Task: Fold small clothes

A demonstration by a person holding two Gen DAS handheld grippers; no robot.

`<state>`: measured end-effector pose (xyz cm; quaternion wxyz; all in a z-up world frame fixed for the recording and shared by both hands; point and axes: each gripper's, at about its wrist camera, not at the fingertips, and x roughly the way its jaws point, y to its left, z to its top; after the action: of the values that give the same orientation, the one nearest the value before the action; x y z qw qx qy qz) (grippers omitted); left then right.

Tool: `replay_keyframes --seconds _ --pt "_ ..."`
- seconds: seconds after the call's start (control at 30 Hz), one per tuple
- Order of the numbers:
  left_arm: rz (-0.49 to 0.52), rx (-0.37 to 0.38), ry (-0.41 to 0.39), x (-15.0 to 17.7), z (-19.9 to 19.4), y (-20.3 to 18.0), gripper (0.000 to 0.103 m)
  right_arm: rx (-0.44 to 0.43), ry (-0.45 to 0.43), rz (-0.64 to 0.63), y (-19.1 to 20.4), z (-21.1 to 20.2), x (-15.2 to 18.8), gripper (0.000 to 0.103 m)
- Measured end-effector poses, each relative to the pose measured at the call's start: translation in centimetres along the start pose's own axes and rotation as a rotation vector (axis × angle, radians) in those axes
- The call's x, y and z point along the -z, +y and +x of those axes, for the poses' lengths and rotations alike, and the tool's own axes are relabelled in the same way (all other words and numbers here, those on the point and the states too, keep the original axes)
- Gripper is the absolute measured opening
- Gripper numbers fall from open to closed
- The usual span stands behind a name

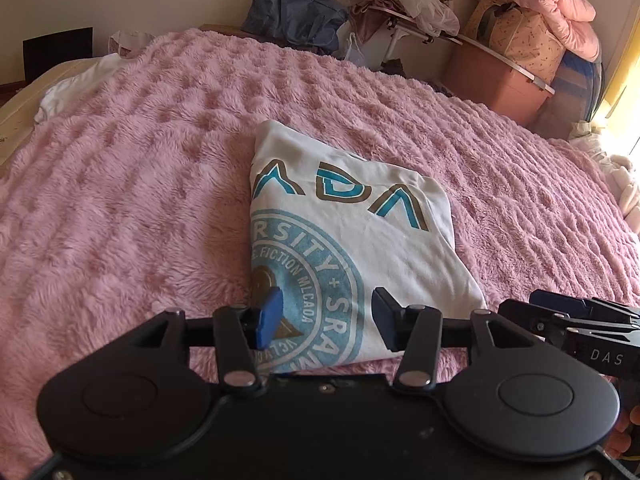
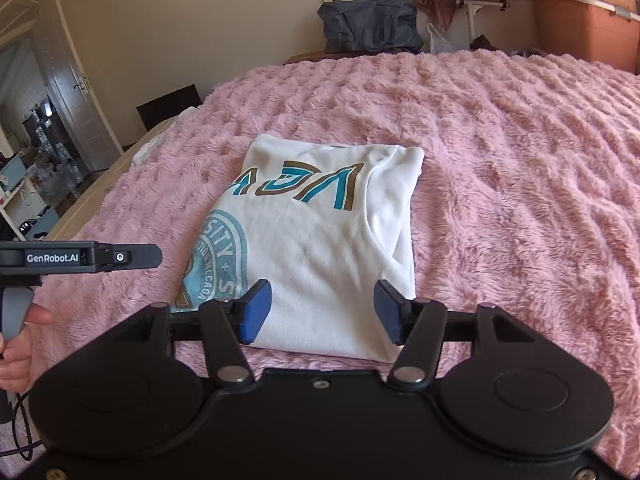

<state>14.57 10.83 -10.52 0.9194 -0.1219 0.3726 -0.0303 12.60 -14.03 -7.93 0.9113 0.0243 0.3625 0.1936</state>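
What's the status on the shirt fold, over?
Left gripper open, empty. Right gripper open, empty. White printed T-shirt lies folded on the pink blanket, nothing on it. Nothing in the way.

Bright daylight glares from the right – fisheye edges bend, dark corners.

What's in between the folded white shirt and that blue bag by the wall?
Only bare pink fluffy blanket lies between the folded shirt and the blue bag, seen in the right wrist view.
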Motion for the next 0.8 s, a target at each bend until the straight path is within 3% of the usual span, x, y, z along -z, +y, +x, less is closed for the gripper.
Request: replay_keyframes --seconds 0.23,0.47,0.8 --pt "0.025 -0.118 0.0 2.3 -4.1 -2.2 0.055 0.1 -0.017 -0.08 4.7 -4.3 0.7 0.073" --pt "0.047 -0.201 0.009 4.1 -6.5 -3.1 0.057 0.081 0.017 -0.053 6.8 -6.1 2.8 0.074" --pt "0.054 -0.203 0.02 5.0 -7.5 -3.8 0.057 0.089 0.032 -0.028 7.6 -6.7 4.1 0.075"
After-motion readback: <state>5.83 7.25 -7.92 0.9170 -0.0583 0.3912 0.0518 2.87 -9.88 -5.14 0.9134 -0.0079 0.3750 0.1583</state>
